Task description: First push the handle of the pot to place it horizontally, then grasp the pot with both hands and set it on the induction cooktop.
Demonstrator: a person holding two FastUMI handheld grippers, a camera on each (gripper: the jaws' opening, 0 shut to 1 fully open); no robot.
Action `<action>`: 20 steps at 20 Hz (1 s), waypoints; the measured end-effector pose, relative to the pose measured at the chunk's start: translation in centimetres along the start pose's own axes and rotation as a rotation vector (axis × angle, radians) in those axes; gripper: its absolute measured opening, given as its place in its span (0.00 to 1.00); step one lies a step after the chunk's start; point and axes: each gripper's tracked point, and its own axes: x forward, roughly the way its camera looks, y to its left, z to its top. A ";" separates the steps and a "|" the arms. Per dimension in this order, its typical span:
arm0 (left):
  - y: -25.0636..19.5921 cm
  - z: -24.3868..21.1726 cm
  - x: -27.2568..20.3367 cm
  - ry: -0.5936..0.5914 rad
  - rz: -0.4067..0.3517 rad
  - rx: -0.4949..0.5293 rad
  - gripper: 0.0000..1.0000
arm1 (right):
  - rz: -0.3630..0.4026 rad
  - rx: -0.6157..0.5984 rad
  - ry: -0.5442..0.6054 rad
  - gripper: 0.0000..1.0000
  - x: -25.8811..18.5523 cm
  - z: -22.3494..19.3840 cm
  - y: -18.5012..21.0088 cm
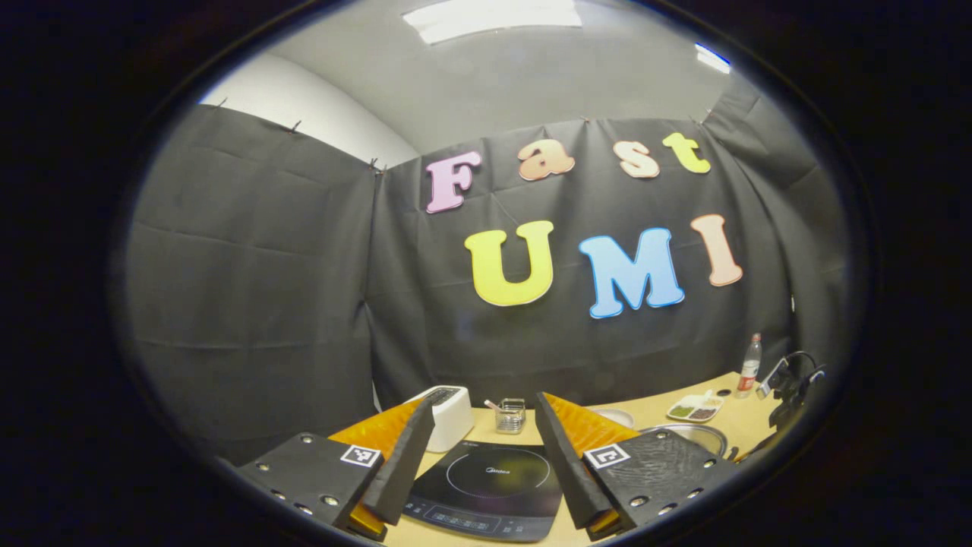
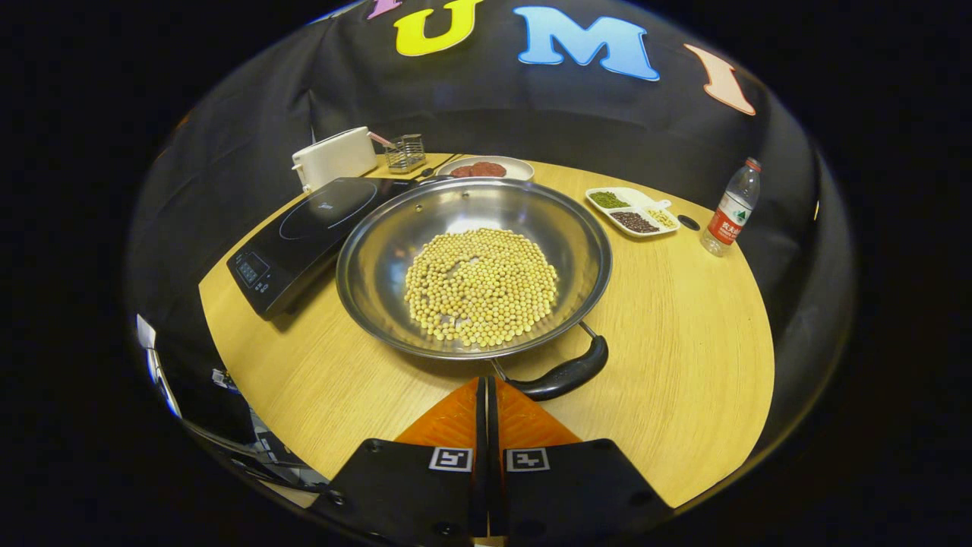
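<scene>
Pressing its fingers together, the right gripper (image 2: 487,387) points at the pot (image 2: 474,266) handle (image 2: 566,376) — ready, I think, to push it. The left gripper (image 1: 480,448) waits wide apart above the induction cooktop (image 2: 307,228), left of the pot.

My left hand-held gripper (image 1: 482,463) is held level and fairly high, its two fingers spread wide apart with nothing between them. My right hand-held gripper (image 2: 486,403) tilts downward, its orange-faced fingers pressed flat together, holding nothing. Its tips seem to sit just short of contact, though I cannot be sure.
</scene>
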 end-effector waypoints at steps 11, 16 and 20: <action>-0.9 -0.3 0.4 0.012 0.026 0.005 0.79 | -0.121 0.040 0.007 0.02 1.1 0.8 -6.7; -1.0 -0.7 0.3 0.026 0.052 0.016 0.79 | -0.164 0.071 -0.007 0.02 1.8 2.0 -9.8; -1.2 -0.8 0.1 0.035 0.077 0.019 0.79 | -0.202 0.077 -0.028 0.02 2.6 2.9 -11.6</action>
